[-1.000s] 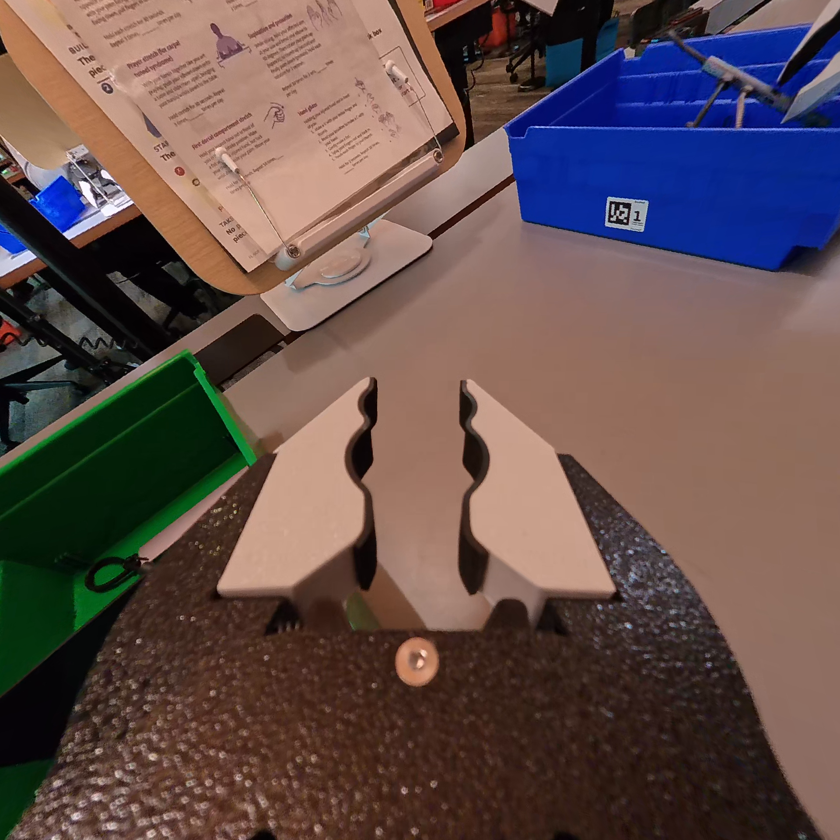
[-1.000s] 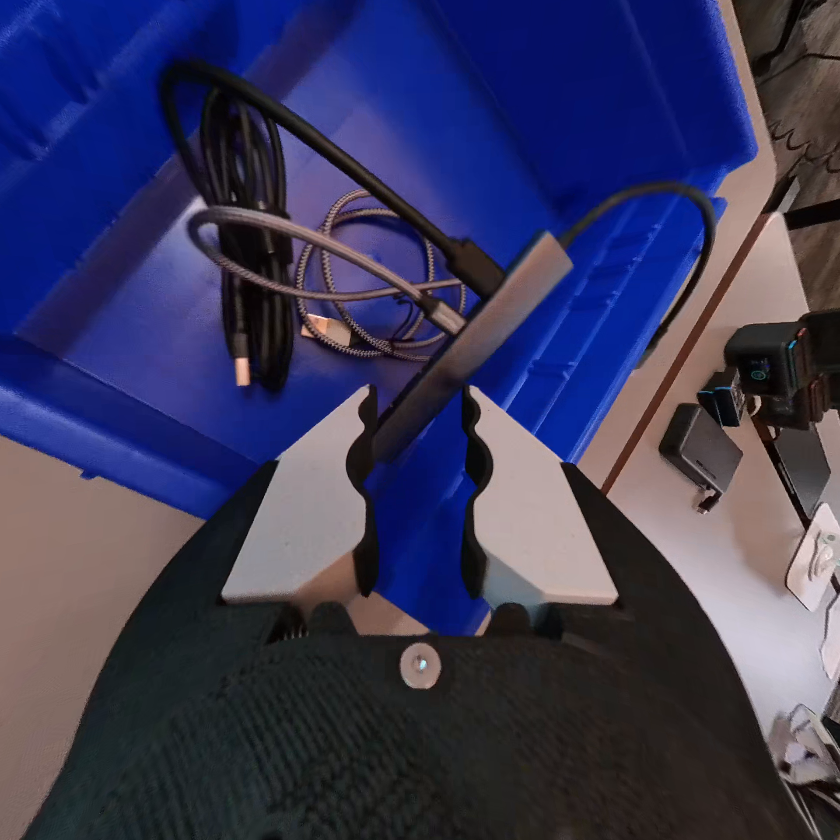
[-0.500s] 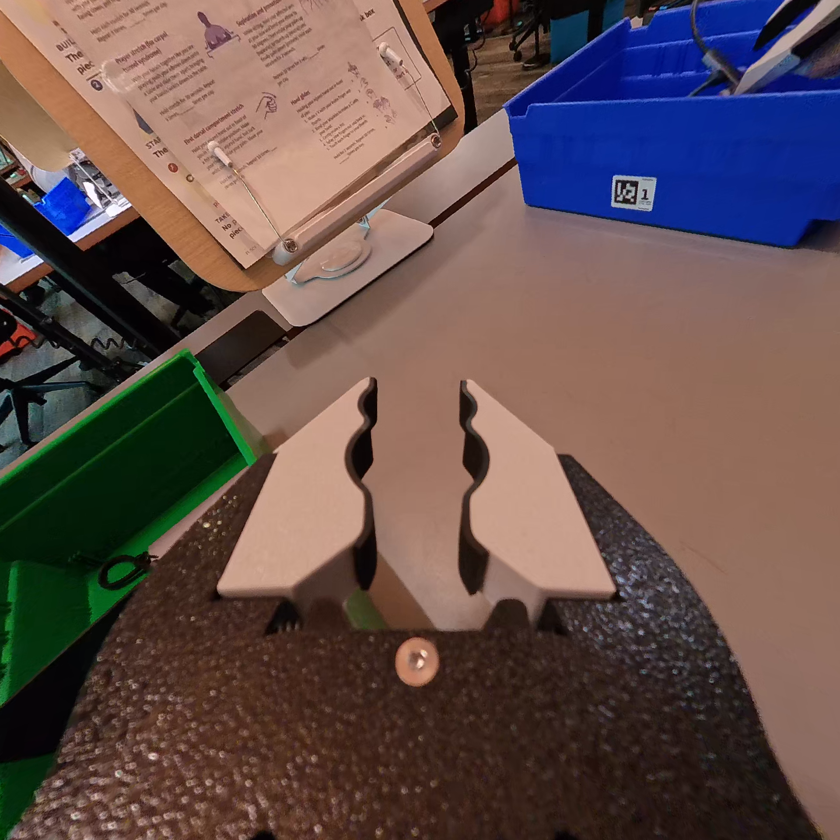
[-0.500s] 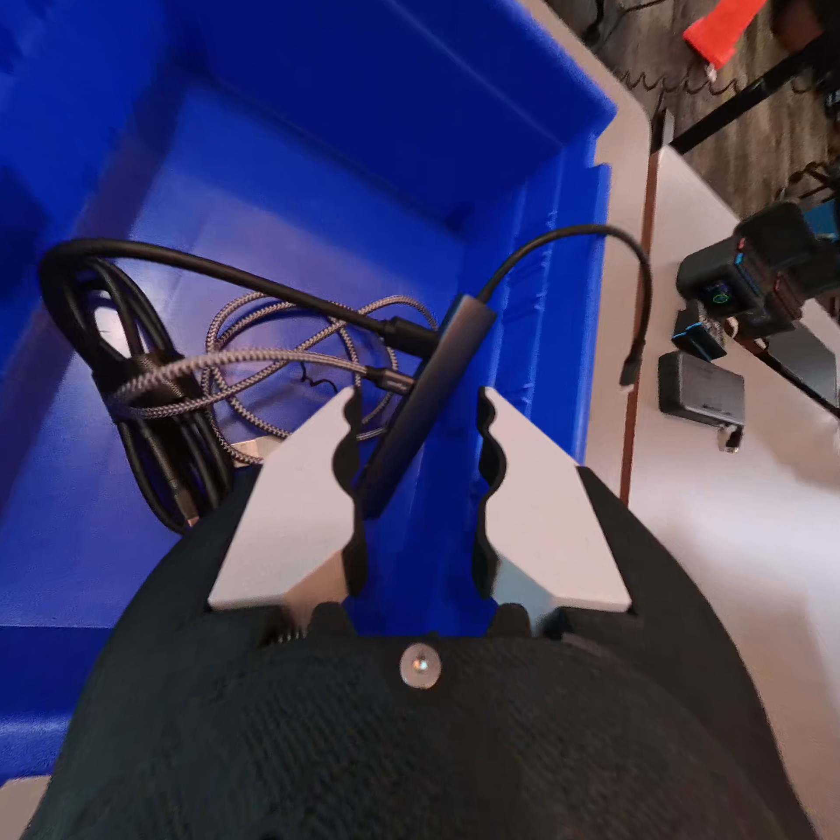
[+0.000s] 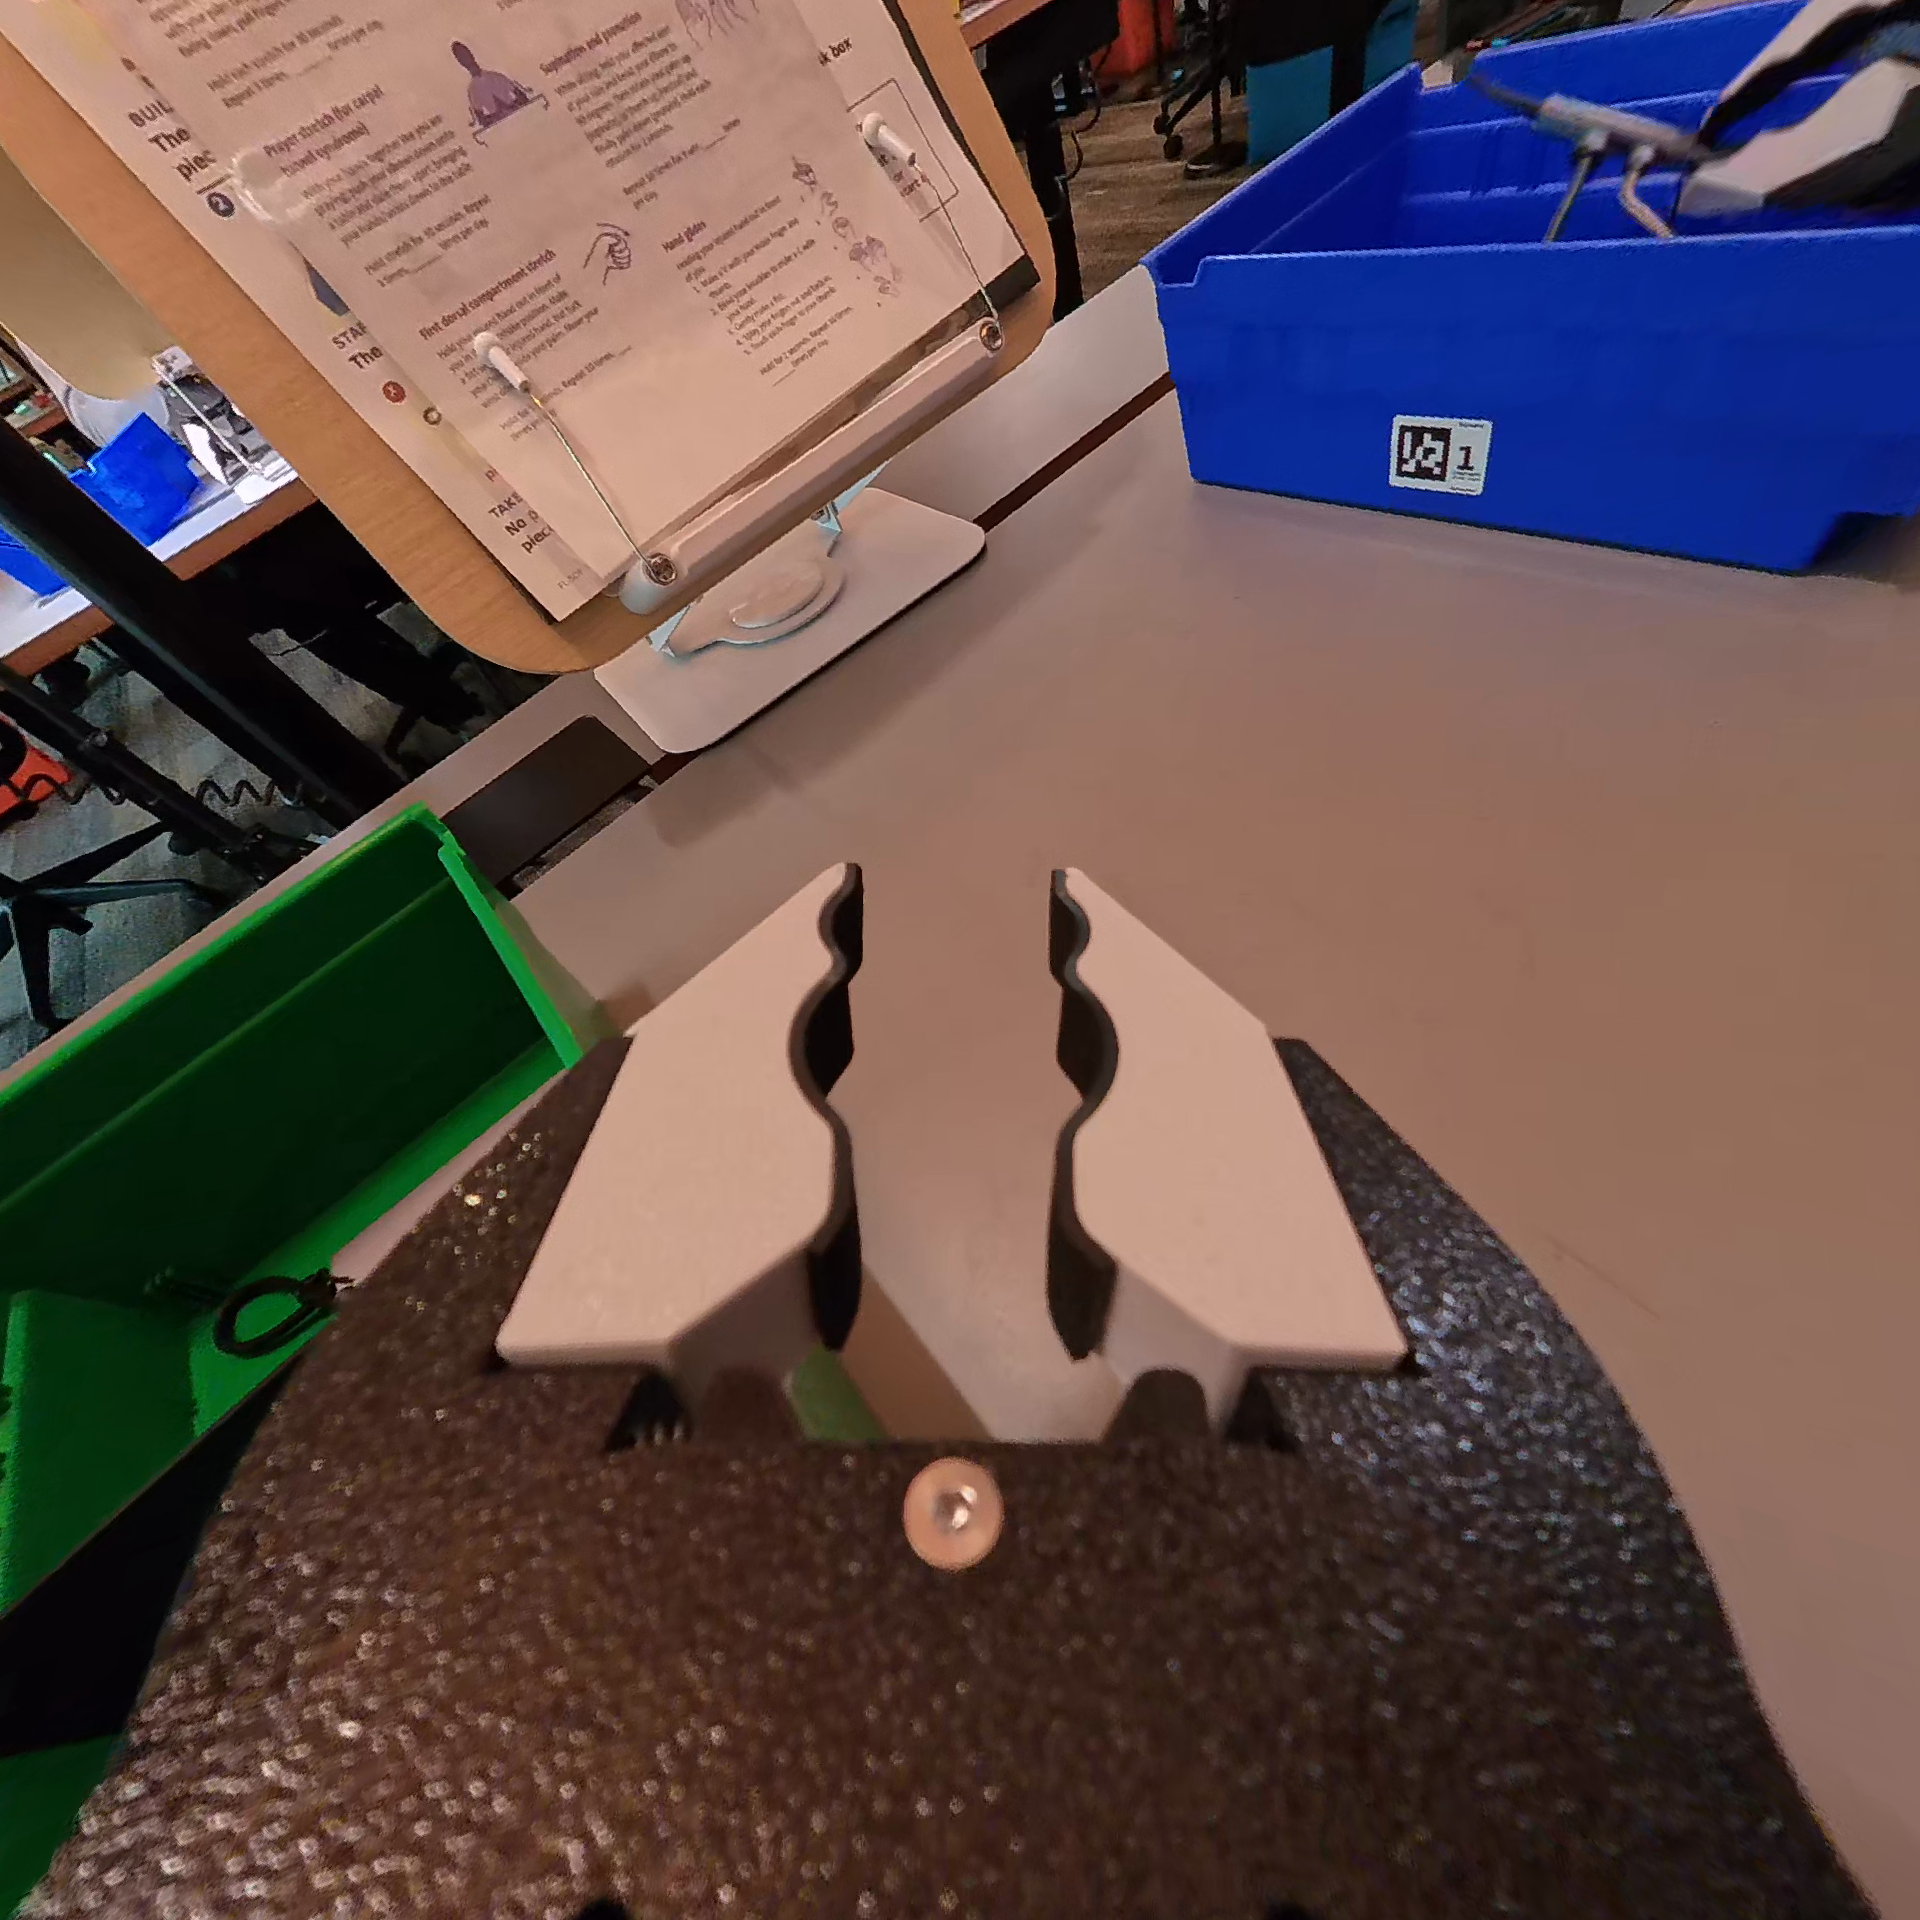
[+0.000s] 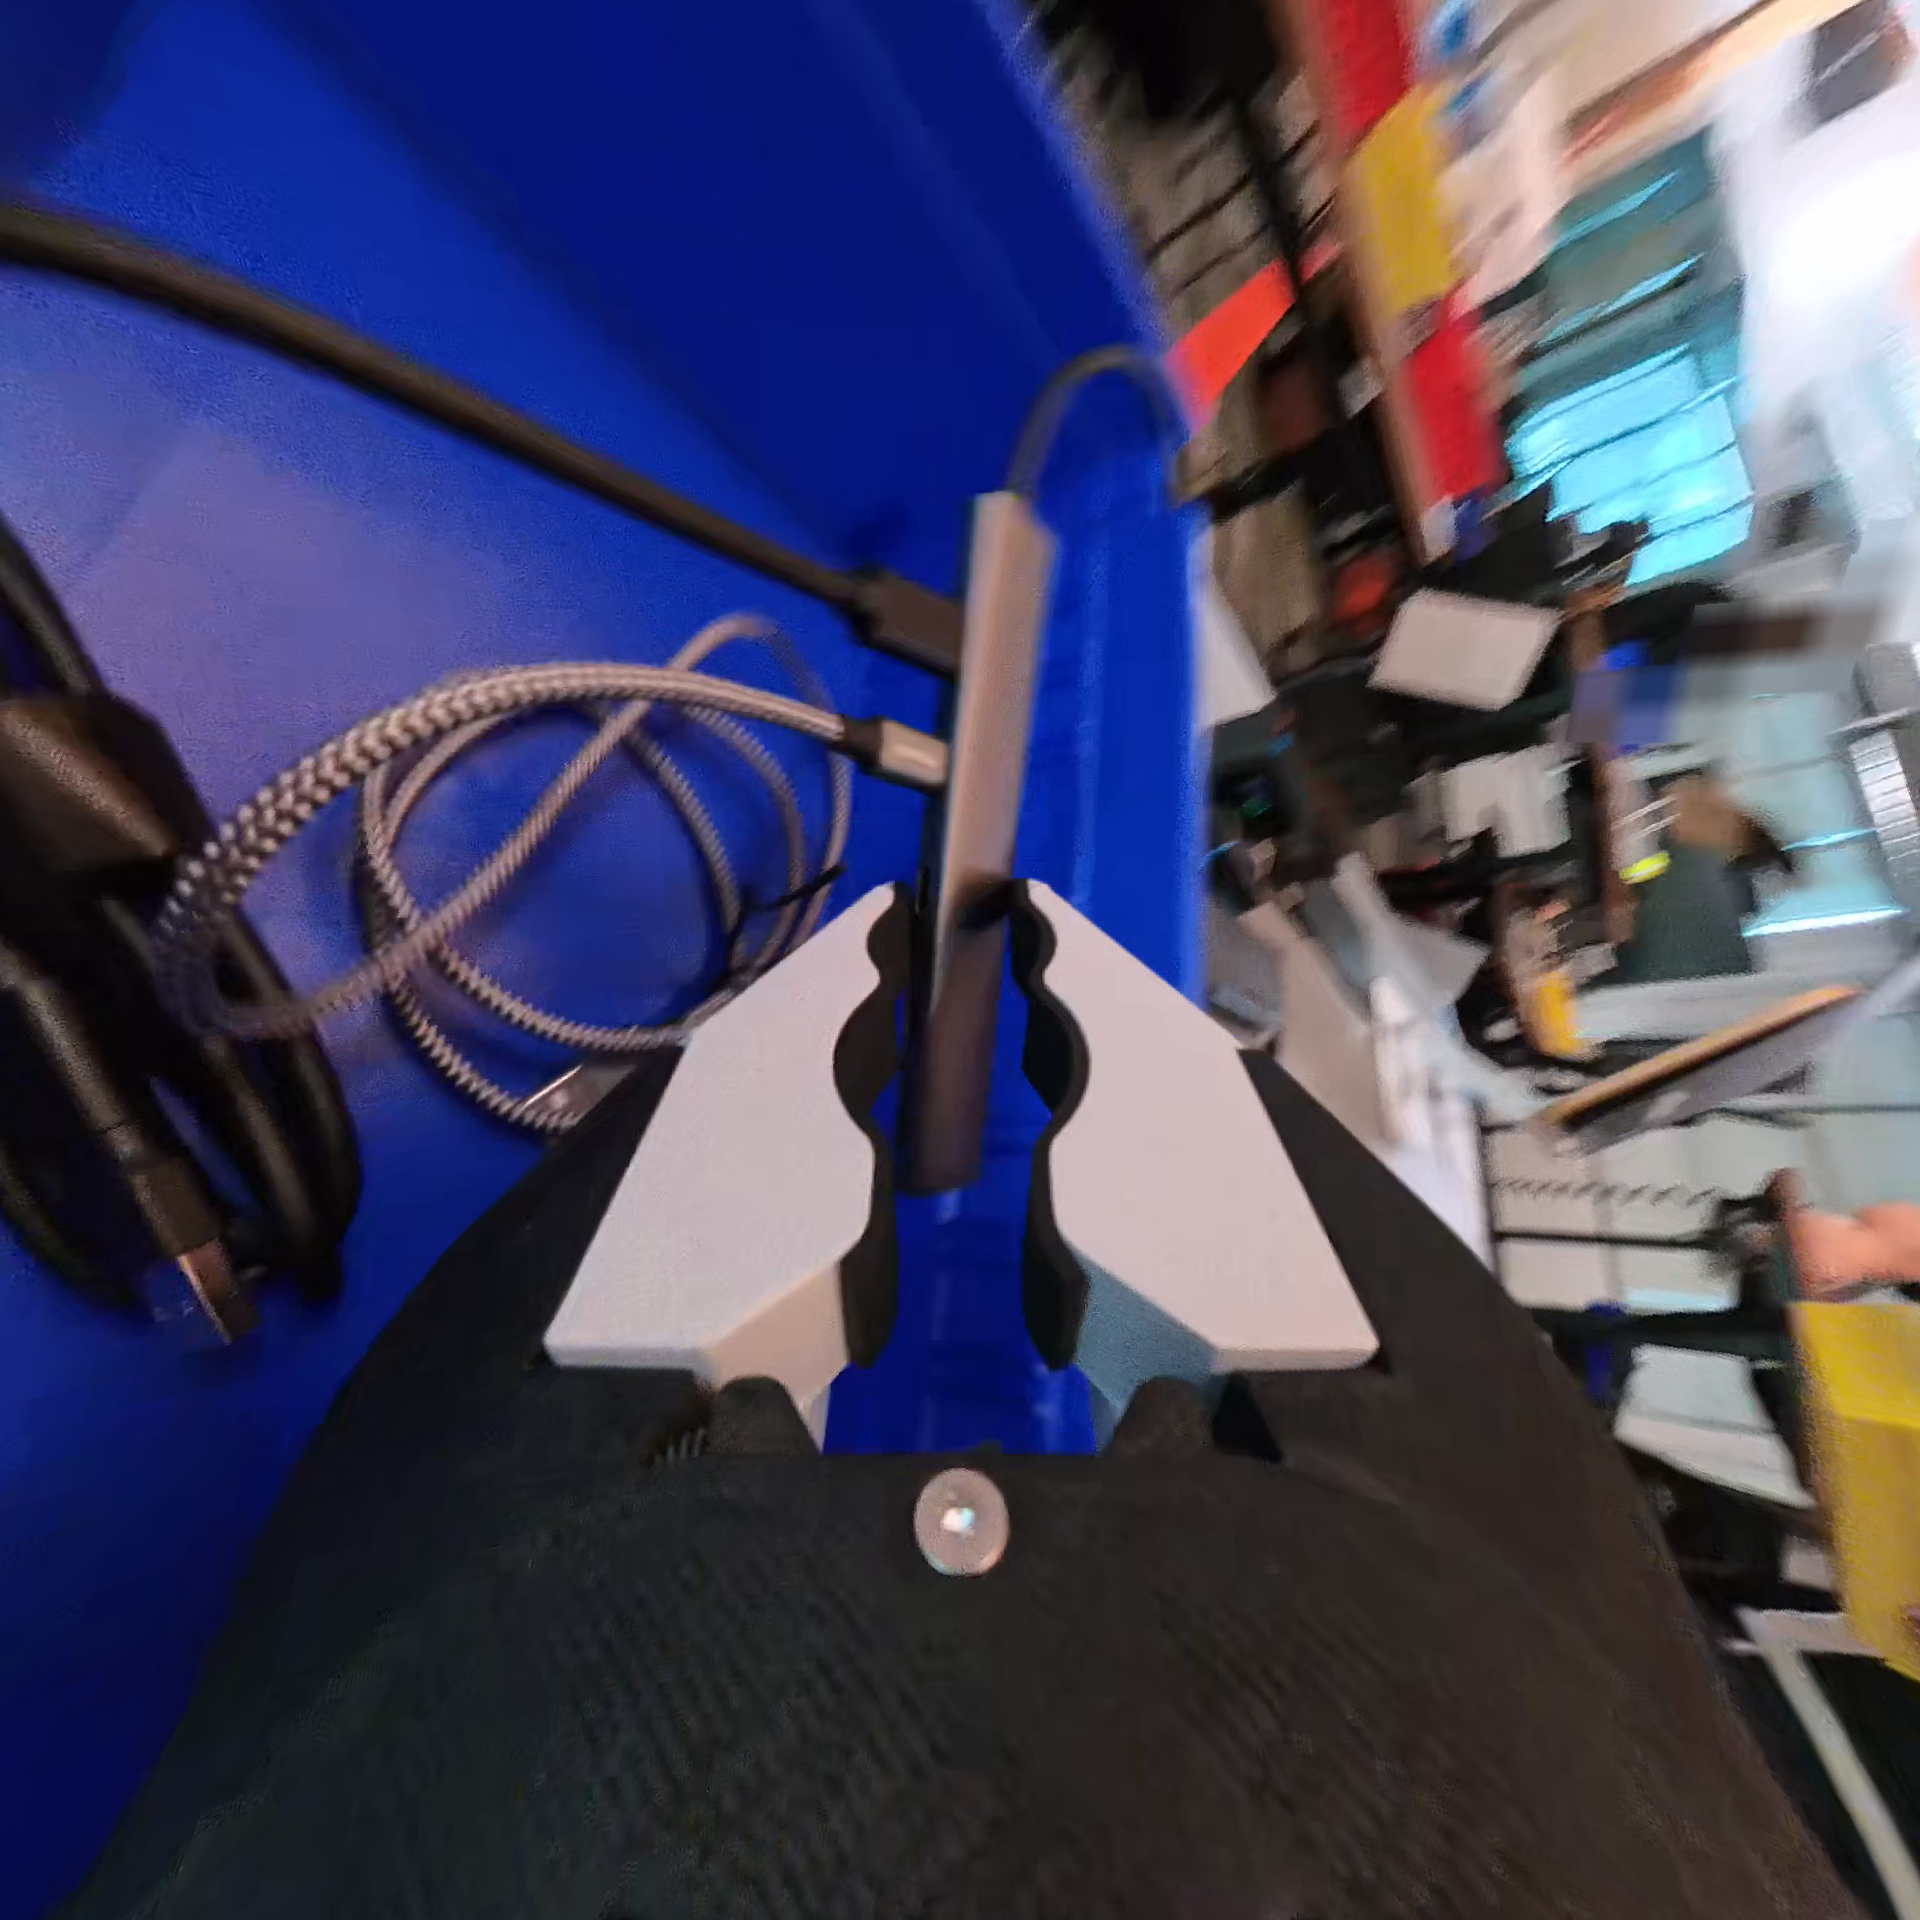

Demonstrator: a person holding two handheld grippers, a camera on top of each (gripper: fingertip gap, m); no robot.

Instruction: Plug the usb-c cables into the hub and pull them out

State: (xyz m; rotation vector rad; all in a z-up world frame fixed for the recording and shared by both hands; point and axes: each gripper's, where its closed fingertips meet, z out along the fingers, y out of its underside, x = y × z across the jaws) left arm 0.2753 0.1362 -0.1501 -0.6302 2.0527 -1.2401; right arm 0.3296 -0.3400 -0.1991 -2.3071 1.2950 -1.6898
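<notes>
Gripping hub point(image 6: 987, 790) lengthwise btwn right gripper point(image 6: 961, 894) fingers, cables attached

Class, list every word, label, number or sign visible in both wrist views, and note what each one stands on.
I do not copy wording; here is where the writing sits.
Printed sheet on the wooden stand: headings, paragraphs and small drawings.
White sticker on the front wall of the blue bin: a square code mark and a digit.
Hub: no marking shows.
Right wrist view background: too blurred to read.
</notes>
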